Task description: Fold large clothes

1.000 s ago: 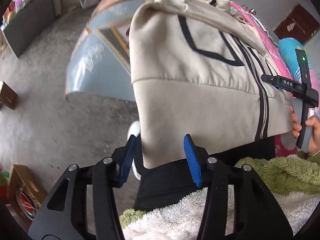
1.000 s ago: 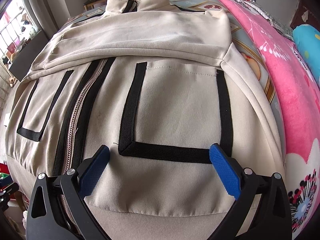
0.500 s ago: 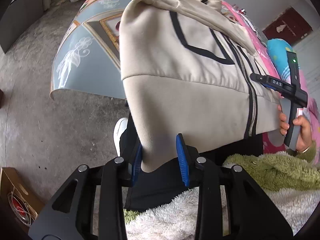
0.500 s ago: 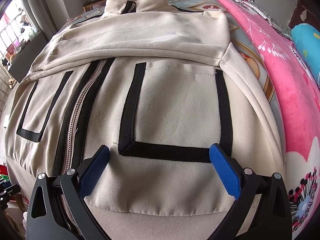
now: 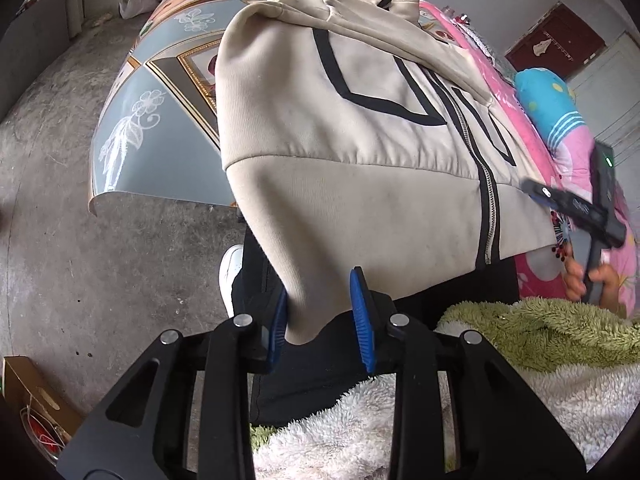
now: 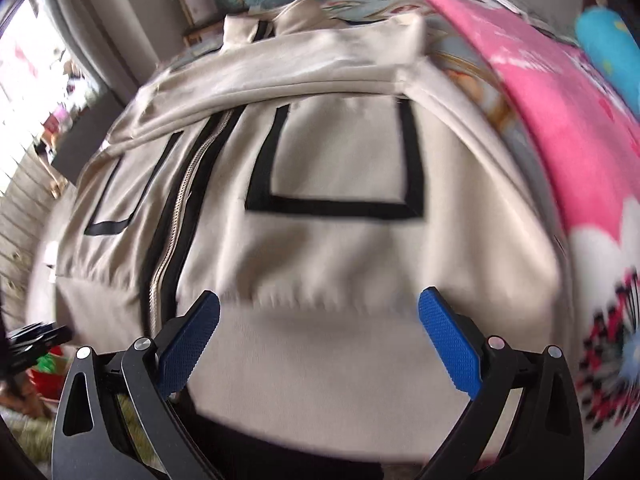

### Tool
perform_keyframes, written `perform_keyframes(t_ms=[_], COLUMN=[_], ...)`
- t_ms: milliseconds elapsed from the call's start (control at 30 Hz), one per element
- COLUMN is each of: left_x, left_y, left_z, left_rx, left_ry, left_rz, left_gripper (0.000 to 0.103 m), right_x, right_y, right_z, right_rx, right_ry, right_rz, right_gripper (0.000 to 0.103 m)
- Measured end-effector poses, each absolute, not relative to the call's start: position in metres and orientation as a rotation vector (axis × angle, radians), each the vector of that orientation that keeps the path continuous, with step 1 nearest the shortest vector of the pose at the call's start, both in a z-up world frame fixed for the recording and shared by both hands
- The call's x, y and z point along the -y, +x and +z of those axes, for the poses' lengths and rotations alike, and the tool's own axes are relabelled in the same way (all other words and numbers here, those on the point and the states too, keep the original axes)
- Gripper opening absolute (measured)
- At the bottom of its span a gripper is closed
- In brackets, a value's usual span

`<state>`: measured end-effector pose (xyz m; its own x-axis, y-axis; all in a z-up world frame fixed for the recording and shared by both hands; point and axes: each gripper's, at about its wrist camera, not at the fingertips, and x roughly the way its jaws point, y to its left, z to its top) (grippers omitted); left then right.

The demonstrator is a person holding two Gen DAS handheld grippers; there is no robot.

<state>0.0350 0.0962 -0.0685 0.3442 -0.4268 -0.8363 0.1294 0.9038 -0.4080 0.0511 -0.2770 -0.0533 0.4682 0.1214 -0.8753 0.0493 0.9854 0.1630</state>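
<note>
Fleece (image 5: 540,364), white and shaggy green, fills the nearest edge of the left wrist view, with black trousers (image 5: 320,360) and a white shoe (image 5: 230,276) just beyond it over the grey concrete floor (image 5: 80,220). Left gripper (image 5: 322,316) points down over these; its blue pads (image 5: 360,320) stand at a narrow gap with the lower corner of the beige jacket (image 5: 360,160) between them. The corner's ribbed hem bunches against the left pad, and a thin slit shows by the right one, so the hold looks partial.

From that corner the jacket rises and spreads over a bed covered in a blue-grey patterned sheet (image 5: 160,92). Its front faces up, with a closed zip (image 5: 486,208) flanked by black bands and black-outlined pockets either side. A sleeve lies folded across the chest, and the collar sits at the far end.

Right gripper (image 6: 320,336) hovers low over the jacket's hem on the other side of the zip, its blue pads (image 6: 448,344) spread wide with nothing pressed between them; this view is blurred. In the left wrist view the same tool appears at the right edge, held by a hand (image 5: 588,280).

Beside the jacket runs a pink blanket (image 6: 560,120), and past it lies a bright blue cushion (image 6: 608,44). Farther back stand a wooden stool (image 6: 204,0) and a dark red door (image 5: 556,48).
</note>
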Motion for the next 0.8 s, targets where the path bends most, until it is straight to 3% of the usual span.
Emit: perform_keyframes(t_ms=[300, 800], left_x=[-0.095, -0.09], left_y=[0.032, 0.02], left_z=[-0.07, -0.06], left_rx=[-1.163, -1.135], left_ry=[-0.254, -0.225], left_rz=[-0.372, -0.368], left_gripper=[0.028, 0.028], right_x=[0.349, 0.373], right_y=[-0.027, -0.033], right_z=[-0.037, -0.066], right_rx=[-1.041, -1.086], right_ry=[0.304, 0.373], right_rz=[-0.143, -0.177], right_gripper=[0.095, 0.048])
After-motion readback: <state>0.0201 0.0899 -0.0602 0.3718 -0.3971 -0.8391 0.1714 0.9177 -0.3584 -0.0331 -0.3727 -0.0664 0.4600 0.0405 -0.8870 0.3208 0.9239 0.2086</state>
